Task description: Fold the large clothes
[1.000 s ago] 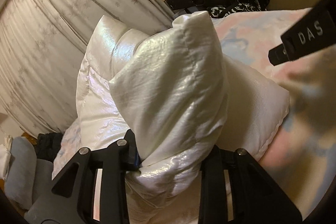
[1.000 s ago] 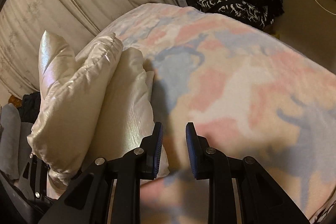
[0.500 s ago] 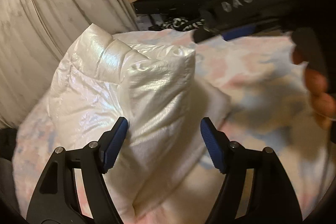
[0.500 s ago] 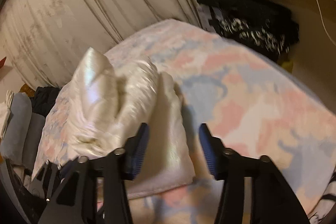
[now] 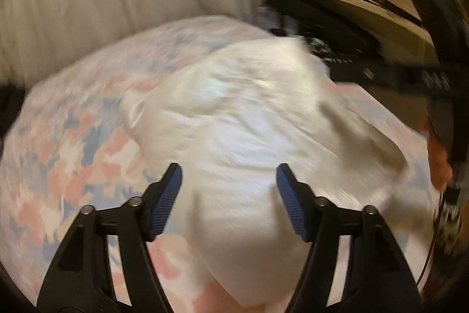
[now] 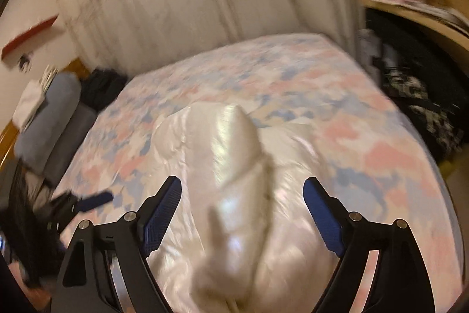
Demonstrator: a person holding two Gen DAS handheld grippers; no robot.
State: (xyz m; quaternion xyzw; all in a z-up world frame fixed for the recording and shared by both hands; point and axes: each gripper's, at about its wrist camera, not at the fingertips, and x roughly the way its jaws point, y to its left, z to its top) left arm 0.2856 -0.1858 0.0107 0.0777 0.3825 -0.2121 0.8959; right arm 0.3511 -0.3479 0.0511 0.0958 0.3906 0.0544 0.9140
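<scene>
While the white puffy jacket [image 6: 234,195] is left in a bunched heap near the bed's [image 6: 381,137] near edge, no neat fold is seen. The left claw [image 5: 228,195] is closing on nothing; the right claw [image 6: 240,213] is opening, empty. Flattening and further folds are judged outstanding.

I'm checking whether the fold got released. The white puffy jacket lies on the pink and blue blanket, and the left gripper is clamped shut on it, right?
Not quite. The white puffy jacket does lie on the pink and blue blanket, but the left gripper isn't clamped on it: in the left wrist view its pads are apart, touching nothing, though the jaws are closing slightly.
</scene>
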